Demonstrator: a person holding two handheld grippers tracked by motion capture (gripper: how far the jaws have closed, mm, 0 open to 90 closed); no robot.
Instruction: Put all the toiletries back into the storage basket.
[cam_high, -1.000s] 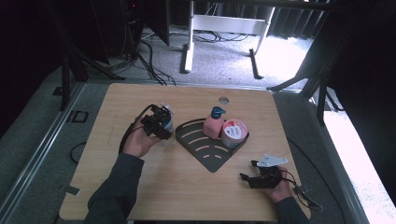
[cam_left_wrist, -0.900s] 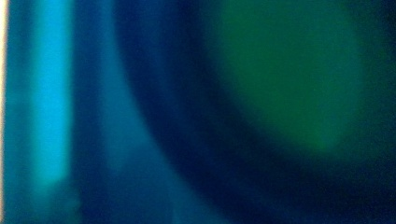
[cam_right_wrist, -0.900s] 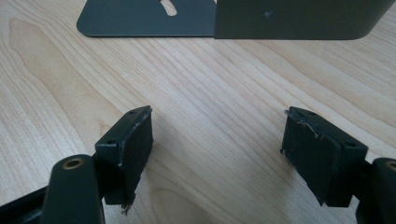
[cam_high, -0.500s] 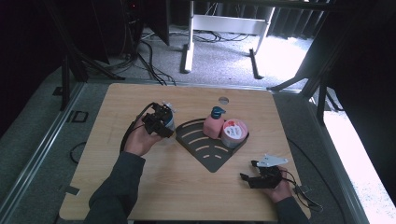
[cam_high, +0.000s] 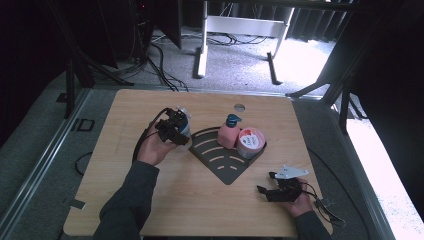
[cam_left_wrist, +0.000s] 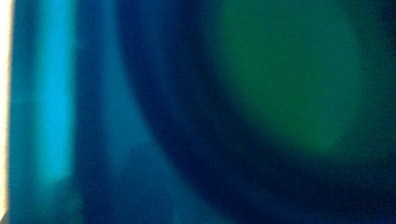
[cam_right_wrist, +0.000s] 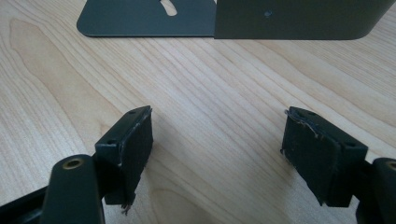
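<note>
Holding a small clear bottle (cam_high: 183, 126) at the left edge of the dark slotted corner rack (cam_high: 220, 160), the left gripper (cam_high: 172, 127) has its fingers pinching it, as far as the high view tells; its own camera gives mere blue-green blur. To seat the bottle well, I judge it should be kept upright and lowered onto the flat metal beside the pink pump bottle (cam_high: 229, 132) and the round pink-lidded tin (cam_high: 250, 142). Farther right, the right gripper (cam_right_wrist: 217, 154) rests low over the pale wood-grain tabletop (cam_right_wrist: 196, 93), fingers spread and empty, pads frayed.
</note>
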